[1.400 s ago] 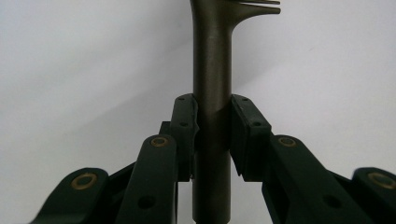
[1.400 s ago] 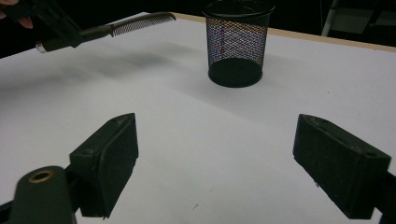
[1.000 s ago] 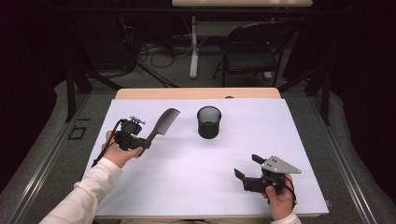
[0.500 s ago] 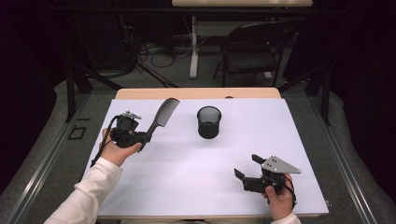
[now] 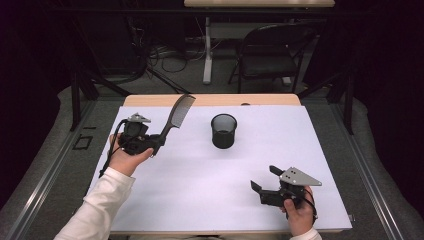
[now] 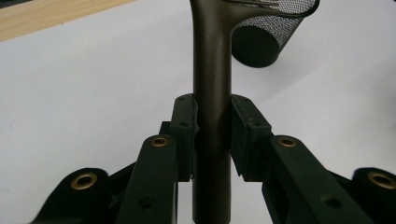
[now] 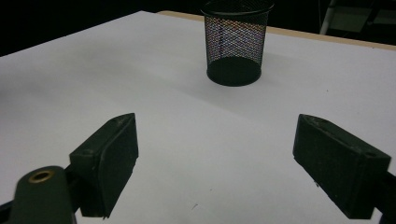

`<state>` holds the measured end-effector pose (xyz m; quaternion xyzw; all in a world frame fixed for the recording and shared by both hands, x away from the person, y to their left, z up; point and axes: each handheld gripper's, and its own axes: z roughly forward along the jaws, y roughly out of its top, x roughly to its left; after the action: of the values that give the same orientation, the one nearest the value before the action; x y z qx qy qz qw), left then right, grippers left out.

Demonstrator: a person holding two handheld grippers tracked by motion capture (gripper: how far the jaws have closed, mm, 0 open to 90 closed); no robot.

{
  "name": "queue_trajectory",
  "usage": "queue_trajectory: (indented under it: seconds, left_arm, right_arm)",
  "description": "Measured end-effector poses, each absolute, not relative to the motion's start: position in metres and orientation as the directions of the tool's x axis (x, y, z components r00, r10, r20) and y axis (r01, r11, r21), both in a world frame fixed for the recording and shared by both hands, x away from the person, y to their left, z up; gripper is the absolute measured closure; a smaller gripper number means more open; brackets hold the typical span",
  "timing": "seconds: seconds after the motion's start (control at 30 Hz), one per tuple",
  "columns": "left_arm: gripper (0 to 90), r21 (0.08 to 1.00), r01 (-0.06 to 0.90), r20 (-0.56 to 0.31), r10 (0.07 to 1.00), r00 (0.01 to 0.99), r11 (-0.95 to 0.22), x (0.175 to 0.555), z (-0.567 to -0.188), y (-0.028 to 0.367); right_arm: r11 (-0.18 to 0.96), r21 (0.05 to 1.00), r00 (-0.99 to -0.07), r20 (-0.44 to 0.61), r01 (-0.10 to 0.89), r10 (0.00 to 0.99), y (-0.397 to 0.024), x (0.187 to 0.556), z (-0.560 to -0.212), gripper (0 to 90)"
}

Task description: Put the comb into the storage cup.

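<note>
The left tongs (image 5: 159,141) clench the handle of the long, dark, stiff plastic comb (image 5: 178,114), a light, smooth thing held above the white table (image 5: 200,175) left of the black mesh cup (image 5: 223,130), while the right tongs (image 5: 263,179) stand released.

This is looking like a lab or recording studio: a white-covered table (image 5: 320,150) is standing on grey carpet, black curtains are hanging all around, cables (image 5: 165,52) are trailing (loosely) across the floor, and a folding chair (image 5: 270,52) is waiting behind.
</note>
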<state>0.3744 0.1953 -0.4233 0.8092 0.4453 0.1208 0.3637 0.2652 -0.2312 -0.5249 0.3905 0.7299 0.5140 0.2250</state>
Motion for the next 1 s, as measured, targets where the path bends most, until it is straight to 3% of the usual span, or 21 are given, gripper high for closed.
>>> queue_trajectory:
  seconds: [1.0]
  left_arm:
    - [72.5, 0.807, 0.499, -0.112, 0.747, 0.655, -0.316, 0.367, -0.427, 0.153]
  right_arm:
    - [0.173, 0.92, -0.595, 0.078, 0.353, 0.8, -0.229, 0.268, -0.528, 13.9]
